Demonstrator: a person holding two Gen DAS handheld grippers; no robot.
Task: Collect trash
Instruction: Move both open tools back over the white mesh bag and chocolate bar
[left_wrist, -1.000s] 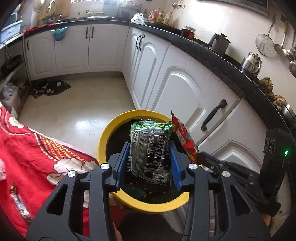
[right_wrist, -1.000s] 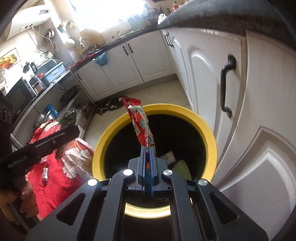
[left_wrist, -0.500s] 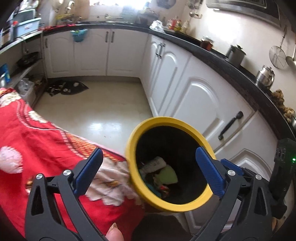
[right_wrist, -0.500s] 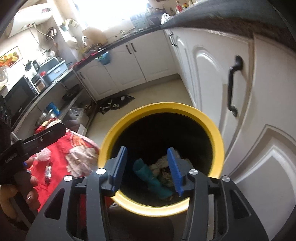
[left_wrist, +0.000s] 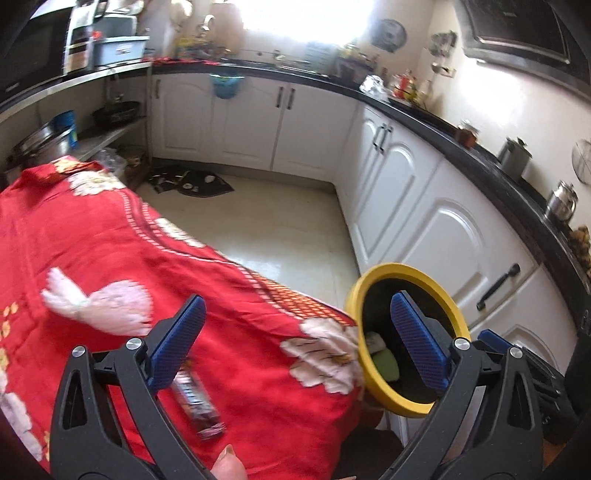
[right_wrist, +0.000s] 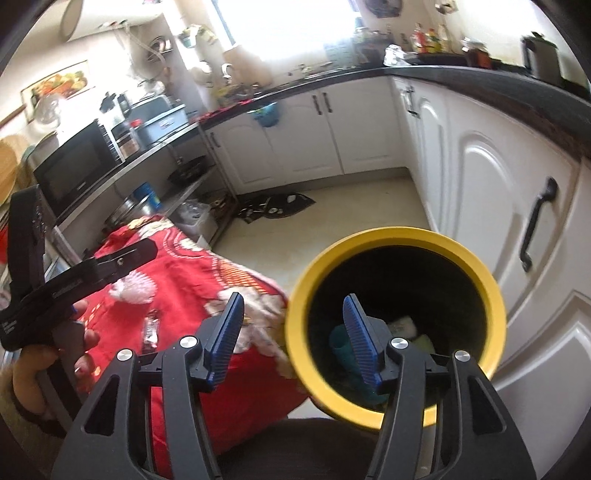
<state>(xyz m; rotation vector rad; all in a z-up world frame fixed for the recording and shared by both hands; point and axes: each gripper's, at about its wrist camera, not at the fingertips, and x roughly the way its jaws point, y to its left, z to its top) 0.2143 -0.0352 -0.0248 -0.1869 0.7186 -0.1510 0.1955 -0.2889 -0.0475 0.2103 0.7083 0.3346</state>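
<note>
A yellow-rimmed black trash bin (left_wrist: 408, 269) (right_wrist: 391, 238) stands on the floor beside a table under a red flowered cloth (left_wrist: 110, 258) (right_wrist: 177, 273). Trash lies inside the bin (right_wrist: 402, 325). A dark snack wrapper (left_wrist: 195, 400) lies on the cloth near its front edge; it also shows in the right wrist view (right_wrist: 150, 330). My left gripper (left_wrist: 295, 343) is open and empty above the cloth's right edge, the wrapper just below its left finger. My right gripper (right_wrist: 293, 336) is open and empty over the bin's left rim.
White cabinets (left_wrist: 436, 221) with black handles run close behind the bin under a black counter (left_wrist: 480, 155). A dark mat (left_wrist: 192, 182) lies on the pale floor. Shelves with a microwave (right_wrist: 77, 166) stand left of the table.
Both grippers opened and dropped their wrappers, the green-black one and the red one, into the bin. Both then swung left, the left gripper out over the red cloth.
</note>
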